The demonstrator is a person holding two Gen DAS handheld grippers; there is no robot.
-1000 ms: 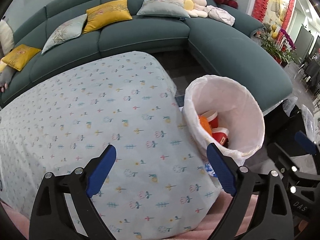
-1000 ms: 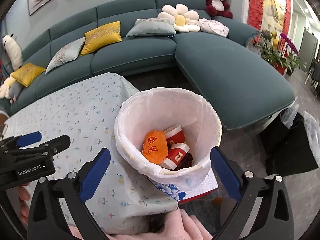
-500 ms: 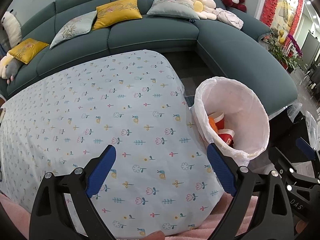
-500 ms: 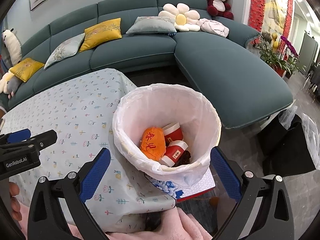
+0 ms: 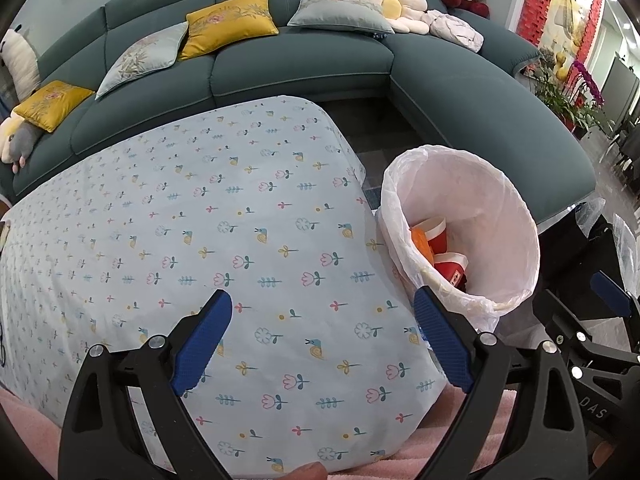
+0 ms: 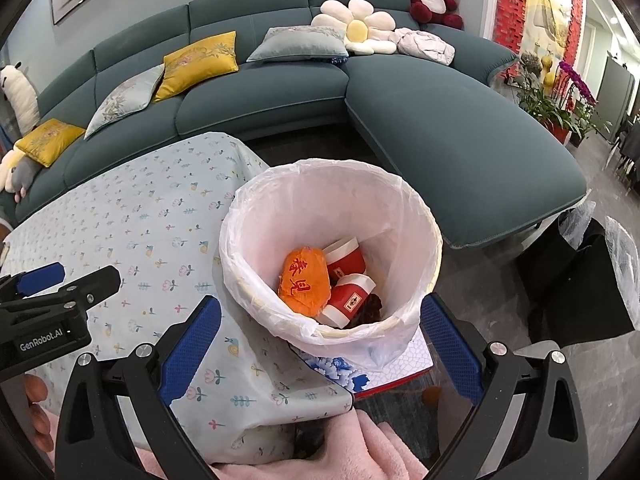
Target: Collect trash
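Note:
A bin lined with a white bag stands at the right end of the table. Inside lie an orange packet, two red paper cups and something dark. My right gripper hangs open above the bin's near rim, nothing between its blue pads. My left gripper is open over the flowered tablecloth, left of the bin, holding nothing. In the right wrist view the left gripper's side shows at the left edge.
A teal corner sofa with yellow and grey cushions and plush toys runs behind and to the right. Black bags sit on the floor at right. A blue-patterned box lies under the bin. Pink fabric covers the near edge.
Both grippers have pulled back and risen a little, so the table and bin look farther away. Both stay open. The bin's contents have not moved.

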